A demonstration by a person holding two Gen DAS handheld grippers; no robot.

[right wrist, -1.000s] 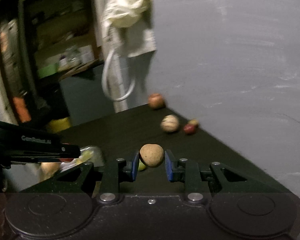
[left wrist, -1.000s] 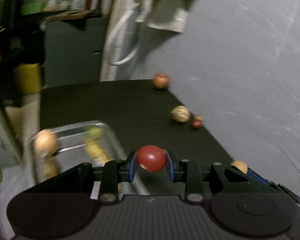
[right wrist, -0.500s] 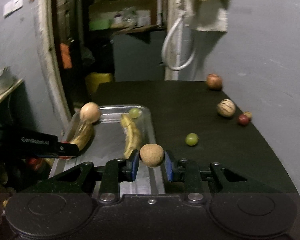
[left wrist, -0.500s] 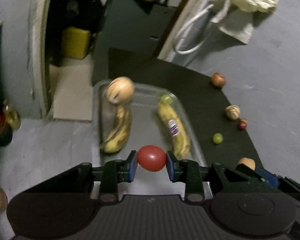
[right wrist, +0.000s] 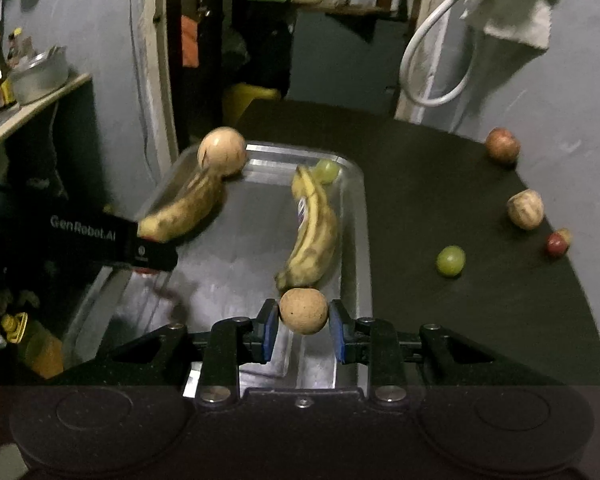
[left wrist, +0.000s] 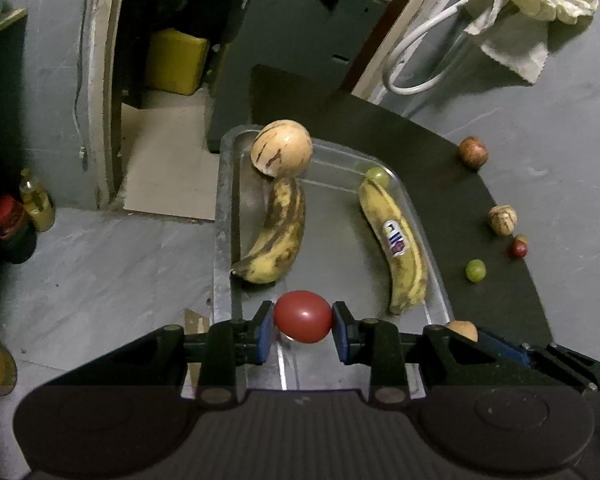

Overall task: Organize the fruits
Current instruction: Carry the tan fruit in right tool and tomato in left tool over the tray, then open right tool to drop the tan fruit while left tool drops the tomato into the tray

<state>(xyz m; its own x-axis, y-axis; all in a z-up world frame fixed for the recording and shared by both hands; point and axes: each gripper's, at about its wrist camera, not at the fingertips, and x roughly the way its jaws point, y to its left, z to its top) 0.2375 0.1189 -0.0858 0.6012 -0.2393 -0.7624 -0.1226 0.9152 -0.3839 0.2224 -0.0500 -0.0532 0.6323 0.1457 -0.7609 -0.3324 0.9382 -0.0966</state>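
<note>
Both tongs [left wrist: 303, 322] lowered over tray [left wrist: 223, 216]

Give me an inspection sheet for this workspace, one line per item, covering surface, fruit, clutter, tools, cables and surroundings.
Surface: black mat on a grey floor.
Tray: metal tray holding two bananas, a tan melon and a green grape.
Loose fruit: green grape, red fruit, pale striped fruit and reddish fruit on the mat.
Left tool: shut on a red tomato, over the tray.
Right tool: shut on a brown round fruit.
Clutter: bottles.
Cables: white hose.
Surroundings: yellow container, hanging cloth.
</note>
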